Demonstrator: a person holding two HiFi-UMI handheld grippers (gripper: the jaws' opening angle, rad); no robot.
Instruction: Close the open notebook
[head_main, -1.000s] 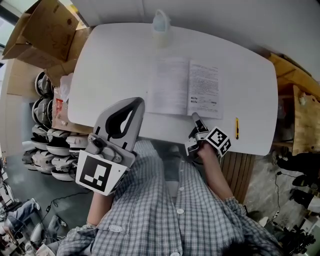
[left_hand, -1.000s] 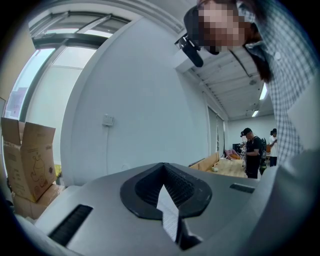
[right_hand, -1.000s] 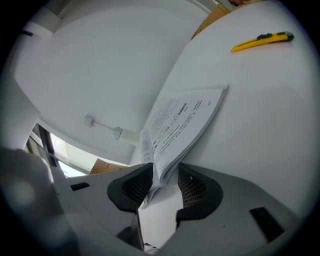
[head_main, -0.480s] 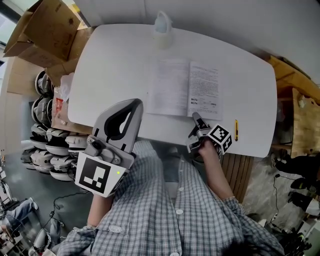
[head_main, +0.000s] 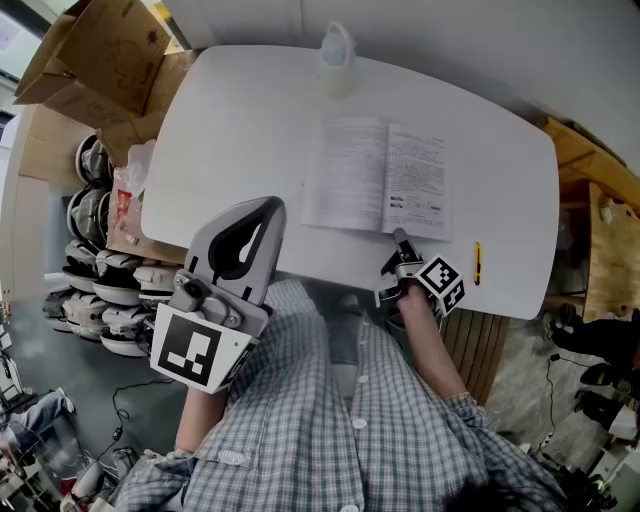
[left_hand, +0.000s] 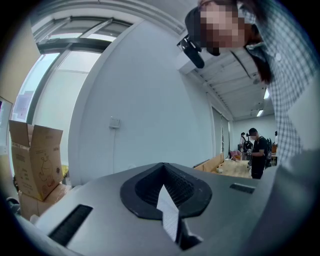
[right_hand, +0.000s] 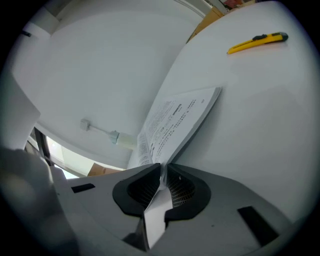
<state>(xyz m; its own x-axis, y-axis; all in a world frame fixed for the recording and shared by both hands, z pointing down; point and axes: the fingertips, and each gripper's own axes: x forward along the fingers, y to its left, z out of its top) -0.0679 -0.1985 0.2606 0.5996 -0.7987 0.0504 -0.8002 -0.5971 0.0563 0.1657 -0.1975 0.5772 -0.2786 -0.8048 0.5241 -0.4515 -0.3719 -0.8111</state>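
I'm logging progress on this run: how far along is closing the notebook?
Done: the right gripper is at the near edge of the notebook. In hand: its fingers have just been closing and pinch the right-hand page. To do: the notebook lies open on the white table, nothing folded over yet; the left gripper hangs off the table.

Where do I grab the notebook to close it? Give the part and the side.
Take the right page at its near edge, coming from the near side. The notebook lies flat and open, so only that thin free edge fits a pinch. The right gripper has just been closing there, with paper between its jaws.
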